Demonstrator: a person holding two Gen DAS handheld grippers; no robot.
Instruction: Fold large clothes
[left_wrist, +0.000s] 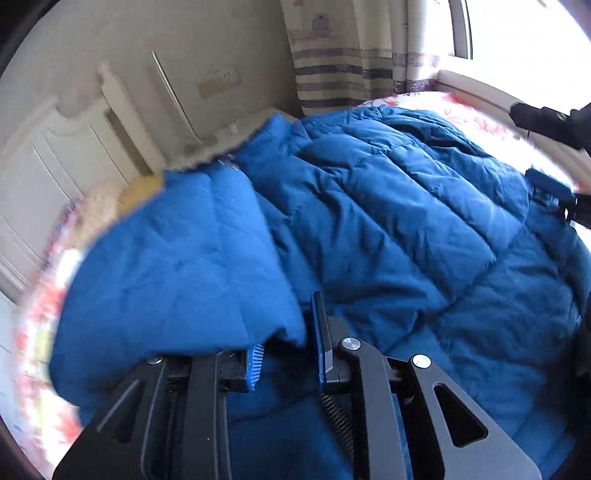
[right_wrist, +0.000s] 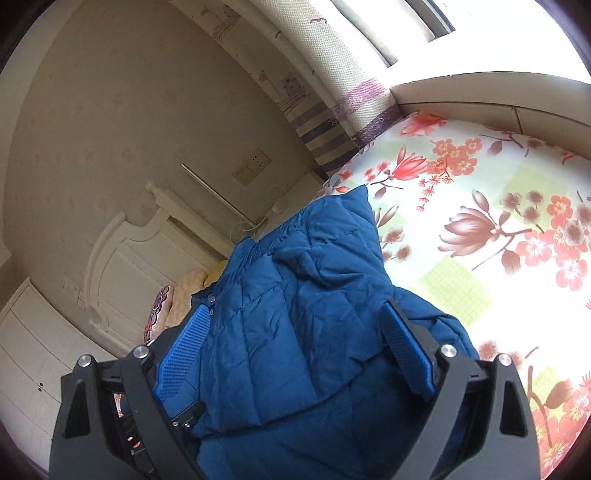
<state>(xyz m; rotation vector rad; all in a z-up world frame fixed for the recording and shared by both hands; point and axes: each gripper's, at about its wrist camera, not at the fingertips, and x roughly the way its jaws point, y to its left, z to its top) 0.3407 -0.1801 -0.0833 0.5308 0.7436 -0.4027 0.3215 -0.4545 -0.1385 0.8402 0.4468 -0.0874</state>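
A large blue quilted down jacket (left_wrist: 388, 221) lies spread on a floral bedsheet (left_wrist: 469, 114). In the left wrist view my left gripper (left_wrist: 288, 332) pinches a thick fold of the jacket (left_wrist: 177, 280), lifted at the left; the left pad is mostly covered by fabric. The right gripper shows at the far right edge (left_wrist: 554, 195) at the jacket's side. In the right wrist view my right gripper (right_wrist: 295, 332) has its jaws wide apart, with a bulky part of the jacket (right_wrist: 306, 295) between the blue pads (right_wrist: 184, 347); the fabric touches both.
The floral bedsheet (right_wrist: 498, 206) stretches right toward a window ledge (right_wrist: 480, 96). A white headboard (right_wrist: 122, 266) and pillows (right_wrist: 184, 299) sit at the left. A striped curtain (left_wrist: 343, 66) hangs by the beige wall, with a white dresser (right_wrist: 33, 354) lower left.
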